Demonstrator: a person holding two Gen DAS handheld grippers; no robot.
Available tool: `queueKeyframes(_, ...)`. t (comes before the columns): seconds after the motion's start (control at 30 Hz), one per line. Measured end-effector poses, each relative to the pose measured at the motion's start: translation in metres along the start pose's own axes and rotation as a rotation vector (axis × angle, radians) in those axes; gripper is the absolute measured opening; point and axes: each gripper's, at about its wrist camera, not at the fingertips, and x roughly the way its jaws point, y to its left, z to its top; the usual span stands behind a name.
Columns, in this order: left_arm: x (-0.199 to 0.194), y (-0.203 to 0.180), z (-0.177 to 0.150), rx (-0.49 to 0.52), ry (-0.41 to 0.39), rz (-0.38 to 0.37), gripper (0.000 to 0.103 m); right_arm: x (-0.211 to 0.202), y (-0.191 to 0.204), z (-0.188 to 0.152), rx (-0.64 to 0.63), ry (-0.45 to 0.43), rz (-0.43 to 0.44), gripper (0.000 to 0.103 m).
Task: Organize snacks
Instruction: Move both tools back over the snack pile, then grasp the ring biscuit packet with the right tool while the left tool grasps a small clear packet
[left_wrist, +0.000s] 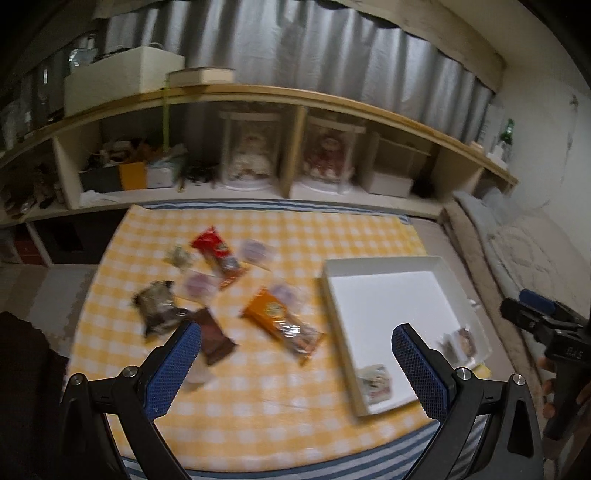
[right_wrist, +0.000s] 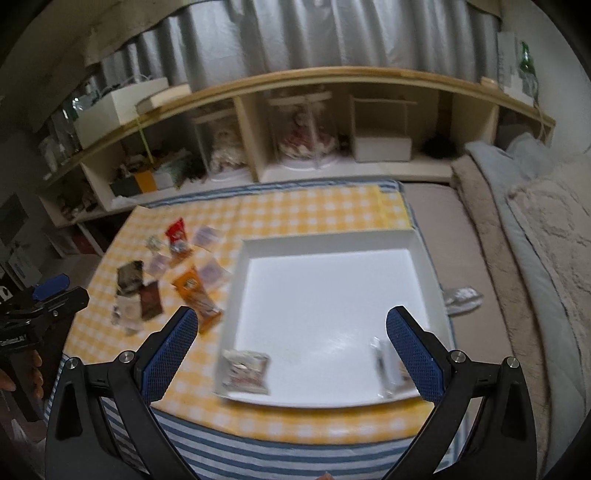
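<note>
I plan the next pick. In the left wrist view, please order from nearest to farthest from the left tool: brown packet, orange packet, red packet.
From the left tool:
1. Brown packet, beside its left finger.
2. Orange packet, middle of the cloth.
3. Red packet, far back.

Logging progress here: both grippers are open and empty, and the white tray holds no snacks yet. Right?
Not quite. The white tray already holds two snack packets along its near edge, as the right wrist view shows. The left gripper and right gripper are indeed open and empty.
</note>
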Motion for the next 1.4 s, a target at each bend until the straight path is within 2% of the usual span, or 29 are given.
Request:
queueKeyframes(0.3,-0.004,0.069,0.006,-0.05,-0.018,0.035,0.103,0.025,0.063,0.016,-0.029,-0.022,0.065,0.103)
queueKeyframes(0.43,0.008,0.1,0.003,-0.12,-0.001,0.044,0.103,0.044,0.086,0.018,-0.034,-0.04,0.1,0.103)
queueKeyframes(0.57,0.034,0.133,-0.004,-0.254,0.059,0.038,0.101,0.072,0.104,0.019,-0.046,-0.031,0.114,0.103)
queueKeyframes(0.63,0.046,0.145,-0.003,-0.29,0.091,0.028,0.087,0.091,0.114,0.018,-0.058,-0.007,0.131,0.103)
queueKeyframes(0.7,0.06,0.156,0.001,-0.306,0.131,0.019,0.078,0.108,0.125,0.015,-0.077,0.023,0.162,0.103)
queueKeyframes(0.8,0.078,0.17,0.006,-0.328,0.173,0.008,0.072,0.128,0.142,0.009,-0.099,0.063,0.19,0.103)
queueKeyframes(0.9,0.097,0.182,0.006,-0.341,0.222,0.029,0.063,0.149,0.162,0.001,-0.094,0.116,0.28,0.102)
queueKeyframes(1.03,0.122,0.192,0.0,-0.372,0.294,0.035,0.053,0.174,0.191,-0.011,-0.071,0.183,0.372,0.084)
queueKeyframes(1.2,0.142,0.205,-0.009,-0.419,0.336,0.039,0.043,0.197,0.226,-0.032,-0.112,0.224,0.457,0.07)
queueKeyframes(1.37,0.16,0.21,-0.017,-0.451,0.377,0.022,0.037,0.218,0.257,-0.052,-0.191,0.259,0.468,0.055)
queueKeyframes(1.4,0.163,0.21,-0.019,-0.45,0.385,0.022,0.037,0.221,0.261,-0.056,-0.2,0.265,0.461,0.046)
